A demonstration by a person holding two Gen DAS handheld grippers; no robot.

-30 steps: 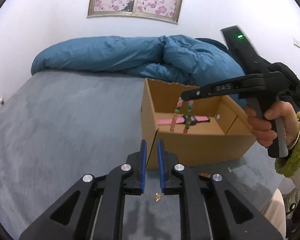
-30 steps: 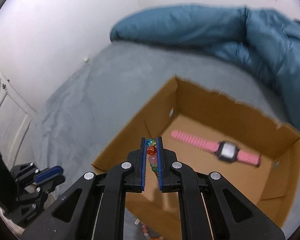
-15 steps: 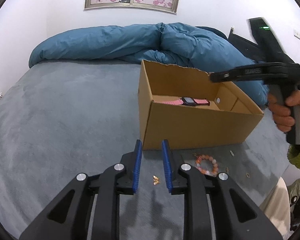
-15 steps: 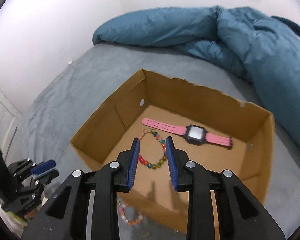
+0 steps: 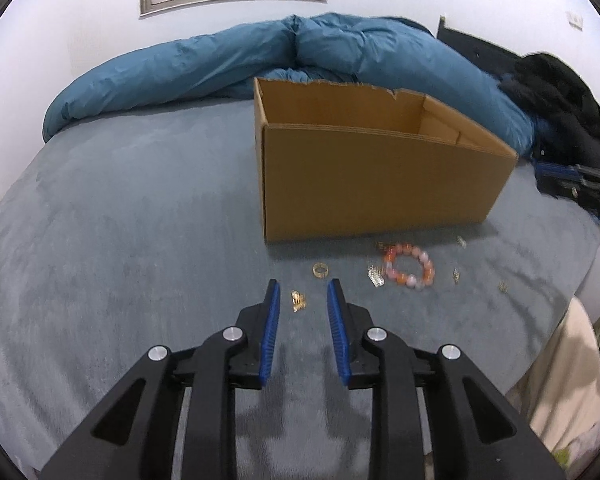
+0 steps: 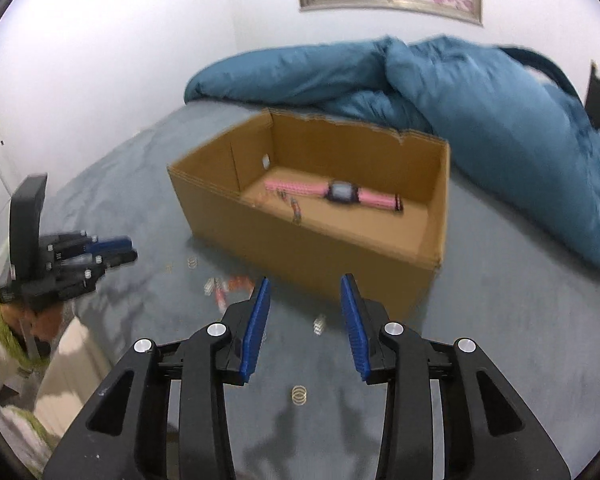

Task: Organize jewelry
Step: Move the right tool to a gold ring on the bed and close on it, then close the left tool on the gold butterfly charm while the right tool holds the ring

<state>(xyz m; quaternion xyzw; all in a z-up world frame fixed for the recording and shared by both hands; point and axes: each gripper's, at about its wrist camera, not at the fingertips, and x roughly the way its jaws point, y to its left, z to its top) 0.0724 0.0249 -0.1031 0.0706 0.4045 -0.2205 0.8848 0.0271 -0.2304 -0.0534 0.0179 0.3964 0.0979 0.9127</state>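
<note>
Grey bed [image 5: 120, 240], teal duvet [image 5: 228, 64], white wall [image 5: 60, 20]

You have the open brown cardboard box [image 5: 380, 184] on the grey plush bedspread [image 5: 120, 240], with the rumpled blue duvet [image 5: 220, 64] behind it. In the box lie the pink-strapped wristwatch [image 6: 340, 193] and, just left of it, the multicoloured bead bracelet [image 6: 294, 206]. Before the box, on the bedspread, lie the orange-and-pink bead bracelet [image 5: 410, 270], the gold ring [image 5: 321, 269] to its left, and the small gold butterfly charm [image 5: 298, 301] nearest you.
</note>
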